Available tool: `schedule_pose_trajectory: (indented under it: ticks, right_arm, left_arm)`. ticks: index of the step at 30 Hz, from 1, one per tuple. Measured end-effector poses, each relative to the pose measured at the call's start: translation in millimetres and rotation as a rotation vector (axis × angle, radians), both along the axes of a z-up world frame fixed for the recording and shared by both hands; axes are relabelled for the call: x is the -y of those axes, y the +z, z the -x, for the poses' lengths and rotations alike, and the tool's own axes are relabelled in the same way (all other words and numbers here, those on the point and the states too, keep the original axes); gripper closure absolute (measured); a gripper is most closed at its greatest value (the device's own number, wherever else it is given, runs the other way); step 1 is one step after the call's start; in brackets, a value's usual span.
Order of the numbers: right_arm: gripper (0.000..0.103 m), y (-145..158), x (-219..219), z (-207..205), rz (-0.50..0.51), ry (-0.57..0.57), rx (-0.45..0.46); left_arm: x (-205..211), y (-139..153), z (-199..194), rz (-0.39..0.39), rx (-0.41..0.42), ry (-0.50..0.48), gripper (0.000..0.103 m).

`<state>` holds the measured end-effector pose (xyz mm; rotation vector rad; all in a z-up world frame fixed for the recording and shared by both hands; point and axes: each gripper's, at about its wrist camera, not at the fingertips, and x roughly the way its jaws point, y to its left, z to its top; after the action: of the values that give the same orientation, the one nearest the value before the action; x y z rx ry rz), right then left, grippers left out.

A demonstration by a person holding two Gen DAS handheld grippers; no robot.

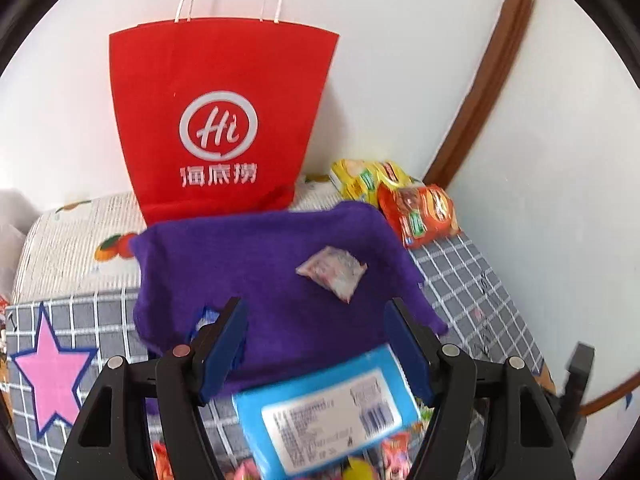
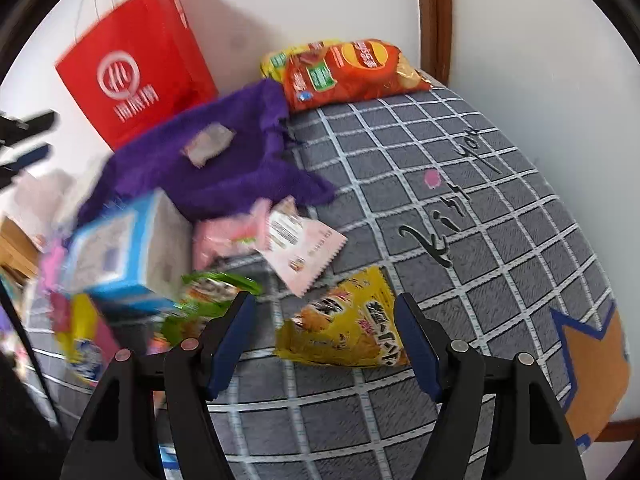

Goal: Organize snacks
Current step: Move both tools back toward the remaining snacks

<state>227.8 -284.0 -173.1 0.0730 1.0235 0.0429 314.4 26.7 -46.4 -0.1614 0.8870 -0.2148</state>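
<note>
Blue pack [image 1: 326,412] is sitting under the wide-open, empty left gripper [image 1: 316,344]; only the right gripper [image 2: 322,336], also gaping empty, is showing the yellow snack bag [image 2: 348,320].

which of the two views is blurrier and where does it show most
Right wrist view: heavy motion smear on its left side, over the blue box and the red bag, while the yellow packet stays readable. Left wrist view: only mild blur, the red bag's logo crisp; both bend straight lines.

Left gripper [image 1: 316,320] at bottom centre of its view, jaws spread wide, nothing clamped between the blue pads [image 1: 224,344]. Right gripper [image 2: 324,316] same pose, bottom centre, jaws wide apart, pads [image 2: 230,340] bare.
</note>
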Motion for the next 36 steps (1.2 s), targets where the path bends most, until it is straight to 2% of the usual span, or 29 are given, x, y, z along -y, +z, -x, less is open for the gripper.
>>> schedule_pose_trajectory:
  ticks: [2, 4, 12, 16, 21, 27, 28, 30, 36]
  right_arm:
    - [0.032, -4.3, -3.2, 4.5, 0.110, -0.012, 0.003]
    - [0.032, -4.7, 1.6, 13.3, 0.146, -0.021, 0.021]
    - [0.032, -4.1, 32.7, 41.1, 0.068, -0.061, 0.014]
    - [0.032, -14.5, 30.7, 29.2, -0.004, -0.051, 0.005]
    - [0.032, -27.4, 36.1, 7.7, -0.105, -0.116, 0.017]
    - [0.033, -32.4, 31.0, -6.6, -0.121, -0.171, 0.067]
    - [0.041, -33.1, 28.9, -7.8, -0.102, -0.175, 0.072]
    - [0.045, -32.9, 27.1, -8.0, -0.073, -0.169, 0.087]
    - [0.046, -36.5, 27.1, -1.1, -0.066, -0.160, 0.153]
  left_arm:
    - [-3.5, -0.9, 11.3, -0.011, -0.004, 0.007, 0.034]
    - [-10.1, -1.1, 22.5, -0.020, -0.008, 0.022, 0.034]
    - [-43.3, -9.6, 64.6, -0.045, -0.016, 0.079, 0.034]
    - [-59.2, -22.0, 79.4, -0.039, -0.040, 0.110, 0.034]
    - [-85.0, -45.8, 104.0, -0.050, -0.078, 0.145, 0.034]
    - [-113.5, -72.7, 124.6, -0.025, -0.114, 0.200, 0.034]
    - [-117.3, -77.5, 126.5, -0.026, -0.124, 0.210, 0.034]
    - [-121.2, -83.0, 128.9, -0.021, -0.132, 0.217, 0.034]
    - [-120.6, -99.4, 129.4, -0.037, -0.133, 0.205, 0.035]
